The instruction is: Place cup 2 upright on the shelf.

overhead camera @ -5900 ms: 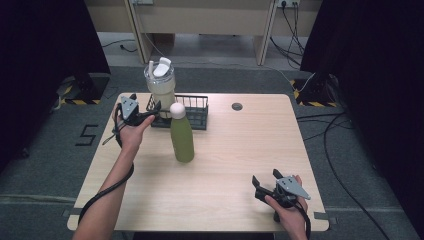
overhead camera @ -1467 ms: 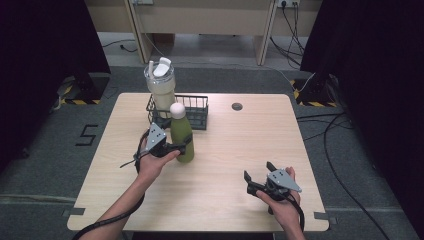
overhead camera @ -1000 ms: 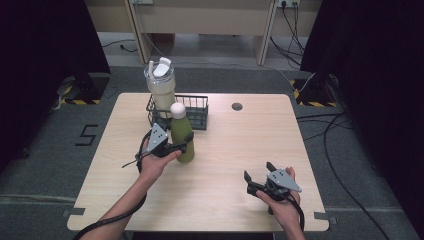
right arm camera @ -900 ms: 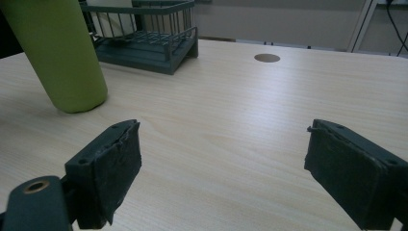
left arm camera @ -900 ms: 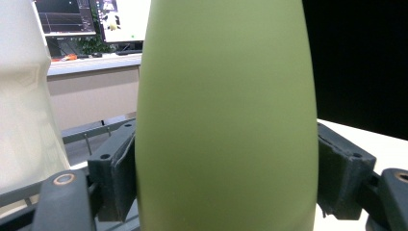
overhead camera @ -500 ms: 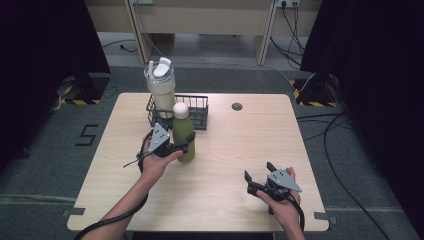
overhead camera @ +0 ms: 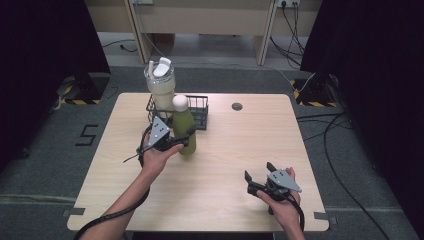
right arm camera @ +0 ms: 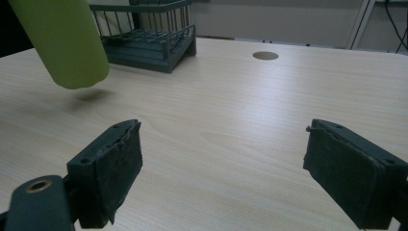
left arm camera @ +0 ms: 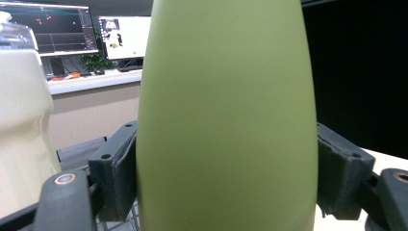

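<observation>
My left gripper (overhead camera: 181,141) pinches the green bottle (overhead camera: 184,131), lifted off the table; next, the far wire basket (overhead camera: 200,111). My right gripper (overhead camera: 255,182) rests, jaws spread.

Grey carpet floor (overhead camera: 45,165), black curtains (overhead camera: 45,40) both sides, wooden bench (overhead camera: 200,15) behind.

One green bottle (overhead camera: 184,131), one pale lidded tumbler (overhead camera: 161,89), one wire basket (overhead camera: 200,113), two hand-held grippers, left (overhead camera: 181,140) and right (overhead camera: 258,178).
</observation>
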`<action>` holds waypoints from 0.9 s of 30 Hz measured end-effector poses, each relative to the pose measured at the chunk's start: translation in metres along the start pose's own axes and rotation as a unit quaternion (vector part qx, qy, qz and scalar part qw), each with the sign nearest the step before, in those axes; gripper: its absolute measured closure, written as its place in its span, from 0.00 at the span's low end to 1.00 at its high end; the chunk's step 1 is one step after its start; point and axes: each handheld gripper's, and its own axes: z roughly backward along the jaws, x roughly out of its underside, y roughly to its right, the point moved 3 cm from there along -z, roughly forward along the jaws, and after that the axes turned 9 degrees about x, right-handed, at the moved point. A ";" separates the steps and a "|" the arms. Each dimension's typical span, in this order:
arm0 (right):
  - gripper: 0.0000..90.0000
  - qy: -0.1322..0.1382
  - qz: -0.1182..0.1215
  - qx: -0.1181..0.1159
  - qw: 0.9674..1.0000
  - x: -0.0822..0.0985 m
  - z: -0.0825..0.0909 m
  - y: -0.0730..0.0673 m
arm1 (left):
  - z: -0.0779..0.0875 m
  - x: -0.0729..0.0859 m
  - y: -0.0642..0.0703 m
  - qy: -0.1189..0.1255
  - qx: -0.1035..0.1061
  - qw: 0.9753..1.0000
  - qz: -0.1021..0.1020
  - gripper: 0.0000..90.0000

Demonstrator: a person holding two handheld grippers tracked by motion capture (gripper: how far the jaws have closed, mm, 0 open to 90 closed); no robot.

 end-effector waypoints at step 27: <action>0.15 -0.001 0.000 -0.002 1.000 0.003 -0.001 -0.001 | -0.027 -0.031 -0.016 0.032 -0.019 0.999 -0.014 0.25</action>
